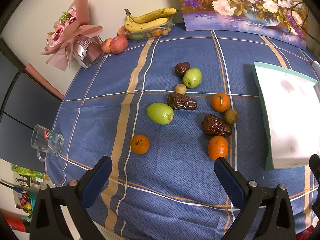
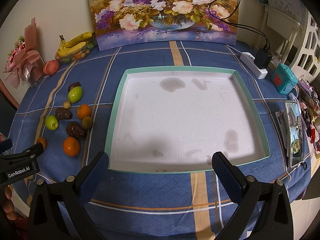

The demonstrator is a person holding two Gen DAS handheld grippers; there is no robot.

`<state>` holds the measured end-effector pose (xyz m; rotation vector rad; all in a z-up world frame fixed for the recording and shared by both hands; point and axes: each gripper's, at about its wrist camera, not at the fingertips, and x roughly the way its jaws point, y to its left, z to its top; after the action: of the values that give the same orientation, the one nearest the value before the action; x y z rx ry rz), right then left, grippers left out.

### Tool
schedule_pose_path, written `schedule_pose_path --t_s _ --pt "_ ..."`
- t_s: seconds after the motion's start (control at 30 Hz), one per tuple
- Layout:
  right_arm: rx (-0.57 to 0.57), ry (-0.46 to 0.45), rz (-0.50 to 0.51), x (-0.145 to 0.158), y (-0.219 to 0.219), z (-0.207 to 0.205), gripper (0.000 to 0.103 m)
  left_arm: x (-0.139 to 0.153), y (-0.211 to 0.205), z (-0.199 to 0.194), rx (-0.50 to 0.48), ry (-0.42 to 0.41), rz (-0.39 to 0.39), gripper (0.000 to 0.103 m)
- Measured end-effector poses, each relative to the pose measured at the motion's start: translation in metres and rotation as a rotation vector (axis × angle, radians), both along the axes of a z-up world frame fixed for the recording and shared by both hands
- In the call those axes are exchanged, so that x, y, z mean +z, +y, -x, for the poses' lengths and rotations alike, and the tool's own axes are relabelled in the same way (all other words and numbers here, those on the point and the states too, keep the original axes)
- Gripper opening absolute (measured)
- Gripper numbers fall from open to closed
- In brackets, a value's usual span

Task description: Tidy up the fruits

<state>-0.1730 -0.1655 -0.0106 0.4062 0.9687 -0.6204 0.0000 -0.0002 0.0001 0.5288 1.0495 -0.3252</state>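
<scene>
blue plaid tablecloth [image 1: 170, 180] bears loose fruits [image 1: 160, 113], white tray [image 2: 180, 120], glass mug [image 1: 47, 143].

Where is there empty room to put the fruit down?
The white tray is bare from rim to rim. Bare cloth also lies between its near rim and the right gripper. Left of the tray it's crowded: oranges, dates, green fruits.

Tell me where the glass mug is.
In the left wrist view, the glass mug sits at the tablecloth's far-left edge, left of the nearest orange.
</scene>
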Motion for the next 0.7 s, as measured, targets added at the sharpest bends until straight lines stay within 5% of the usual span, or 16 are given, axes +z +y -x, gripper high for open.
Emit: schedule_pose_path --t_s 0.7 --pt "0.004 0.004 -0.002 -0.0022 0.0015 0.0006 0.103 -0.0003 -0.0005 0.0001 0.0 0.006 -0.001 0.103"
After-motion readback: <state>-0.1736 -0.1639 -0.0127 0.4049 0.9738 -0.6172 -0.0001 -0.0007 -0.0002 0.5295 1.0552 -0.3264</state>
